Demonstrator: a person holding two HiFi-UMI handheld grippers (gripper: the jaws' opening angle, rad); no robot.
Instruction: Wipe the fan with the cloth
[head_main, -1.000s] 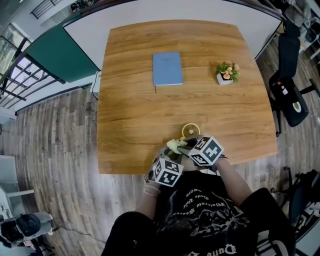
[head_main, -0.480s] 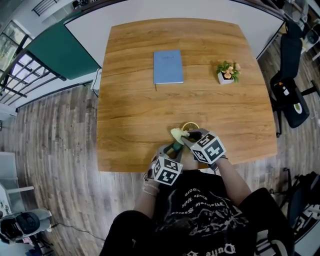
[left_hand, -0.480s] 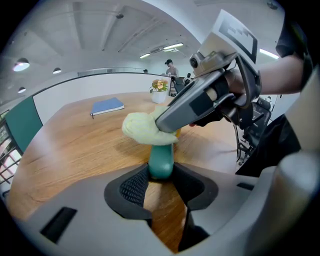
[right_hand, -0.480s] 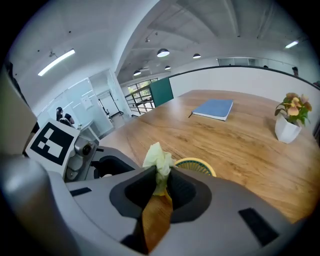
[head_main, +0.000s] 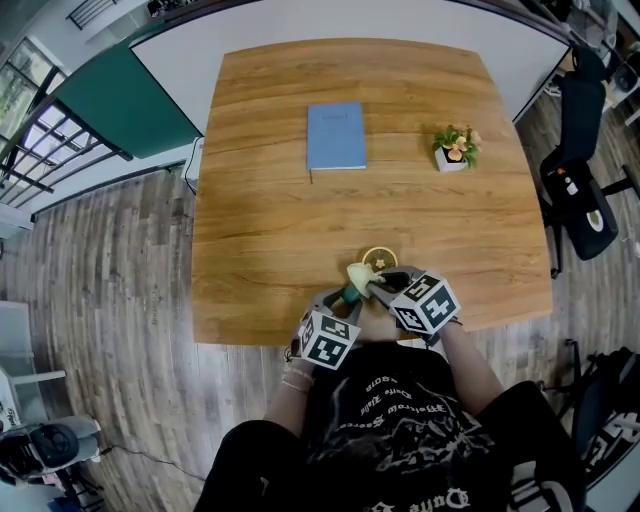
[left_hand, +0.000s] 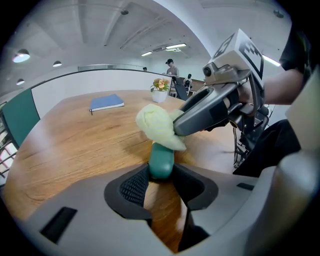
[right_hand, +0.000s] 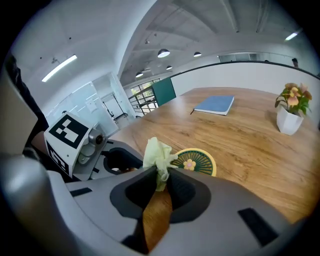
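cloth (left_hand: 159, 126) now at the fan (right_hand: 196, 162) head, wiping under way
left tongs (left_hand: 161, 176), part open, clamp the fan's teal handle (left_hand: 161, 159) at the worktop's (head_main: 270, 210) 6 o'clock edge; right tongs (right_hand: 161, 182) pinch the cloth, which has shifted from the handle onto the head's rim. notebook (head_main: 335, 136) at 12, potted plant (head_main: 455, 146) at 2; plank floor (head_main: 120, 280) around.

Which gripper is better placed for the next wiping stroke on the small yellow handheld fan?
Right. The right gripper pinches the pale yellow-green cloth beside the round yellow fan head, while the left gripper is occupied clamping the fan's teal handle.
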